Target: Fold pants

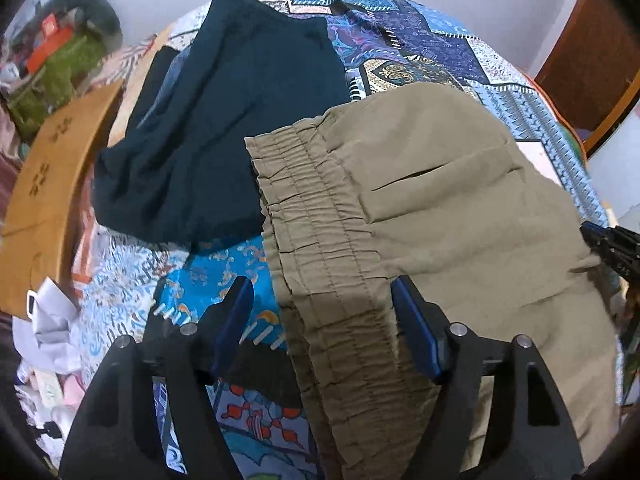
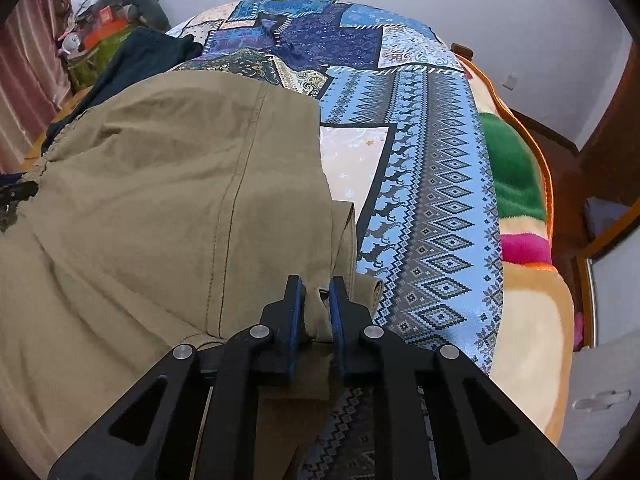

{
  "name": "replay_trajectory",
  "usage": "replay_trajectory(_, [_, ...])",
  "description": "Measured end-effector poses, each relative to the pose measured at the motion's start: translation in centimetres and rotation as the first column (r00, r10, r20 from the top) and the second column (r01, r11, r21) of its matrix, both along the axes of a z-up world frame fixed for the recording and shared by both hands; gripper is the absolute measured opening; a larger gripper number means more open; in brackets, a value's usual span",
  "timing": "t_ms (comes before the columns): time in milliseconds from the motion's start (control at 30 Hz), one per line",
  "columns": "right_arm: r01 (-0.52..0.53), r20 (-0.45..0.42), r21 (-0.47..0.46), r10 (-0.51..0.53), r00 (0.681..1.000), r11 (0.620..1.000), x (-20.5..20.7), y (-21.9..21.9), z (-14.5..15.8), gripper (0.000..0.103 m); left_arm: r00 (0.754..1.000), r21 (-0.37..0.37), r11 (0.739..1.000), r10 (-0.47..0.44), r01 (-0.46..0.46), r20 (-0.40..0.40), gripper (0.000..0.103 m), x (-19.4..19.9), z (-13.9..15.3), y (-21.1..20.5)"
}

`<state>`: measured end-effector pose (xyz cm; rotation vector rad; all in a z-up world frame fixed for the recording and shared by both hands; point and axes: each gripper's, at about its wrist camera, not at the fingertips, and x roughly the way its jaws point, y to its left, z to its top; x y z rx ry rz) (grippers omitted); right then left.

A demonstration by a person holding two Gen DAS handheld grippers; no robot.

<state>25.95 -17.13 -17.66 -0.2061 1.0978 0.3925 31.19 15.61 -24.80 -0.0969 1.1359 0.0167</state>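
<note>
The pants [image 1: 420, 200] lie on the bed [image 2: 432, 184], long axis 9-to-3; the left hand-held gripper [image 1: 322, 304] gapes wide astride the waistband [image 1: 316, 216] at 12; the right hand-held gripper [image 2: 316, 292] pinches a fold at the far end.

Both wrist views look down close over the bed [image 1: 420, 40], facing its far wall. They share the khaki pants [image 1: 460, 208]: waistband in the left view, leg seam in the right.
</note>
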Motion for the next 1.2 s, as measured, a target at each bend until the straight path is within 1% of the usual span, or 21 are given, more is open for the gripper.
replay_trajectory(67, [0.000,0.003,-0.003,0.000,1.000,1.000,0.0,-0.1,0.8,0.013,1.000,0.000,1.000,-0.012,0.012,0.002,0.073,-0.2,0.7,-0.1])
replay_trajectory(200, [-0.020,0.036,0.012,0.019,0.999,1.000,-0.3,-0.3,3.3,0.016,0.998,0.055,0.996,-0.065,0.063,0.027,0.075,-0.5,2.6,-0.6])
replay_trajectory(300, [-0.036,0.083,0.032,0.034,0.996,0.999,-0.2,-0.1,5.4,0.018,0.995,0.062,0.994,-0.091,0.088,0.048,0.077,-0.1,4.0,-0.3])
replay_trajectory(467, [-0.045,0.157,0.106,0.028,0.987,0.993,1.2,0.5,8.3,0.030,0.995,0.054,0.997,-0.061,0.057,0.085,0.081,1.5,5.5,0.9])
replay_trajectory(500, [-0.045,0.166,0.116,0.025,0.986,0.992,1.6,0.8,8.6,0.032,0.995,0.055,0.997,-0.050,0.046,0.088,0.081,2.0,5.6,1.2])
replay_trajectory(567, [-0.043,0.186,0.131,0.018,0.982,0.990,2.7,1.4,8.9,0.041,0.996,0.049,0.998,-0.029,0.025,0.084,0.081,3.1,5.5,1.7])
replay_trajectory(600, [-0.043,0.192,0.139,0.016,0.981,0.989,3.5,1.7,8.9,0.043,0.997,0.044,0.999,-0.020,0.016,0.080,0.081,3.9,5.3,2.1])
replay_trajectory(667, [-0.044,0.193,0.142,0.016,0.981,0.989,4.5,2.4,8.6,0.044,0.997,0.042,0.999,-0.009,0.006,0.073,0.081,4.7,4.9,2.5])
replay_trajectory(767, [-0.038,0.164,0.135,0.016,0.986,0.990,6.8,3.4,7.1,0.044,0.998,0.039,0.999,0.007,-0.009,0.055,0.081,6.1,3.8,3.0])
replay_trajectory(900, [-0.012,0.081,0.135,0.001,0.997,0.991,10.5,4.7,3.9,0.044,1.000,0.015,1.000,0.019,-0.020,0.012,0.081,8.1,1.7,3.6])
replay_trajectory(1033, [0.019,-0.004,0.142,-0.019,1.000,0.990,13.4,5.3,0.9,0.044,0.999,-0.019,0.999,0.030,-0.031,-0.033,0.081,9.5,-0.3,4.0])
replay_trajectory(1200, [0.038,-0.084,0.137,-0.026,0.996,0.990,16.1,6.2,-2.2,0.044,0.998,-0.071,0.997,0.039,-0.042,-0.046,0.082,10.4,-2.0,4.3])
